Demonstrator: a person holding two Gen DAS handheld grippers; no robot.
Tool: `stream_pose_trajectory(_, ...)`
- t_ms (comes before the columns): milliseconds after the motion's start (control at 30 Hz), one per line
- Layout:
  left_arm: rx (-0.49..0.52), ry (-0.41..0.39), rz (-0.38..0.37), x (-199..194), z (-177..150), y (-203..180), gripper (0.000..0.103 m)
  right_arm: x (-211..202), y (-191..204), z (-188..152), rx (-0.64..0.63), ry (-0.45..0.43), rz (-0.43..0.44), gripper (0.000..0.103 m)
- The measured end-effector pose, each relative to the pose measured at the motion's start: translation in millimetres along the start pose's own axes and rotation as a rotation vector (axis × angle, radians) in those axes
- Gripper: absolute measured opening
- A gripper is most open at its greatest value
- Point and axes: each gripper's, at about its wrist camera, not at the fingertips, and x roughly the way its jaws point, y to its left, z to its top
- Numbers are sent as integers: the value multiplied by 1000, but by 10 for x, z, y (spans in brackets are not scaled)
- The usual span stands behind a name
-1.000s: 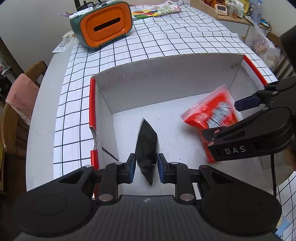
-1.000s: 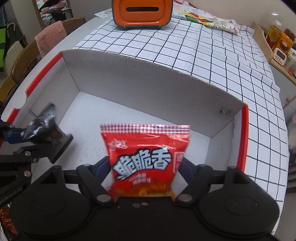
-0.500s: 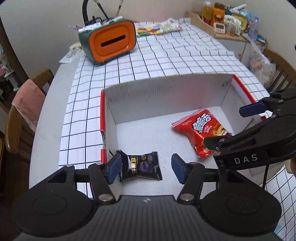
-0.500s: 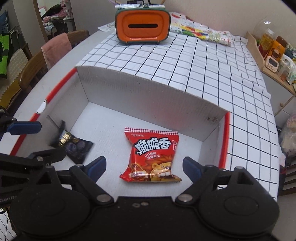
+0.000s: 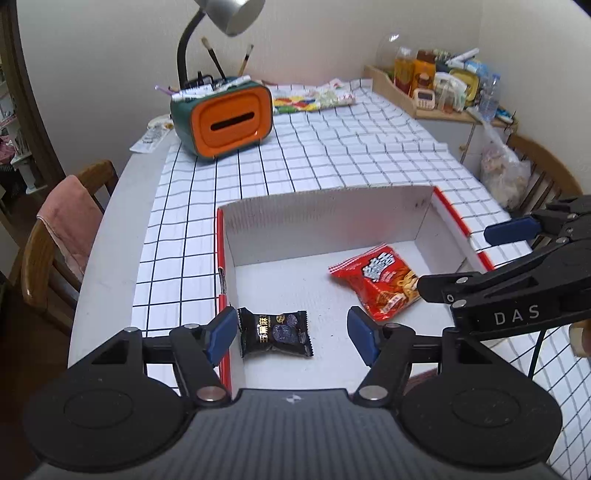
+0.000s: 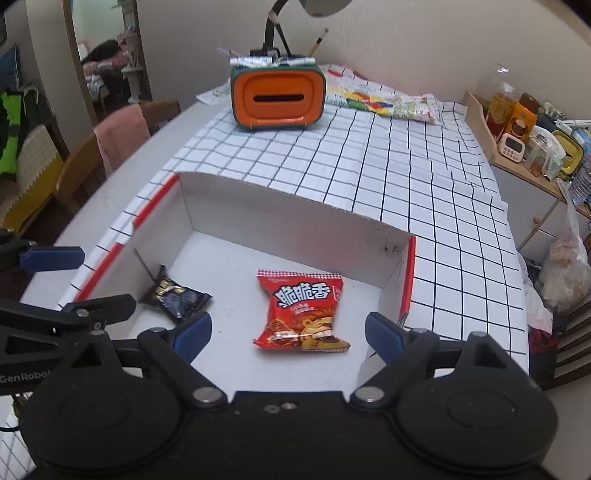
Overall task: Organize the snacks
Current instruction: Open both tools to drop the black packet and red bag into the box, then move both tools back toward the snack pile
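A white cardboard box (image 5: 325,221) with red rims sits on the checked tablecloth; it also shows in the right wrist view (image 6: 295,229). A small black snack packet (image 5: 274,333) lies flat at the box's near left (image 6: 176,295). A red snack bag (image 5: 380,280) lies flat at the box's right middle (image 6: 301,310). My left gripper (image 5: 292,334) is open and empty above the black packet. My right gripper (image 6: 285,332) is open and empty above the red bag, and it shows from the side in the left wrist view (image 5: 517,258).
An orange and green tissue box (image 5: 225,118) with pens stands at the table's far end under a desk lamp (image 5: 221,22). A colourful bag (image 6: 388,99) lies beside it. A wooden chair (image 5: 55,236) with a pink cloth stands left. A shelf of bottles (image 5: 439,88) is far right.
Both grippers let go of their snacks, which dropped flat into the box. Both grippers then opened wide and rose up and back from the box.
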Motion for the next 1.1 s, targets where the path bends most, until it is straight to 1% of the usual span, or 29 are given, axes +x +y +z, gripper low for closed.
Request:
stream_pose_trajectory(233, -8, -56, -21, -314, -122, 11, 69, -357, 87, -121, 16, -78, 20, 90)
stream_pose_trajectory(467, -9, -111, -47, -642, -332, -2, 74, -708, 180, -372, 32, -166, 67, 90)
stream_pose_trajectory(533, -10, -120, -54, -719, -401, -7, 77, -802, 214, -446, 29, -191, 81, 93)
stream_pose_trajectory(600, -12, -129, -62, -790, -477, -10, 79, -897, 239, -518, 29, -223, 90, 101)
stream_pose_trajectory(633, -11, -134, -63, -826, -513, -13, 80, -941, 258, -564, 29, -235, 97, 101)
stream_pose_trajectory(767, -16, -145, -71, -938, -657, 0, 83, -1041, 314, -699, 30, -246, 114, 101)
stream_pose_trajectory(867, -26, -152, -89, -993, -767, 38, 88, -1102, 345, -844, 32, -256, 138, 103)
stream_pose_trajectory(933, -28, -154, -99, -1021, -863, 57, 92, -1123, 369, -945, 37, -261, 137, 103)
stream_pose_trajectory(1000, -34, -151, -104, -1035, -960, 75, 96, -1134, 372, -1039, 35, -258, 139, 103)
stream_pose_trajectory(1100, -45, -128, -124, -1027, -1119, 97, 96, -1144, 379, -1216, 32, -247, 132, 103)
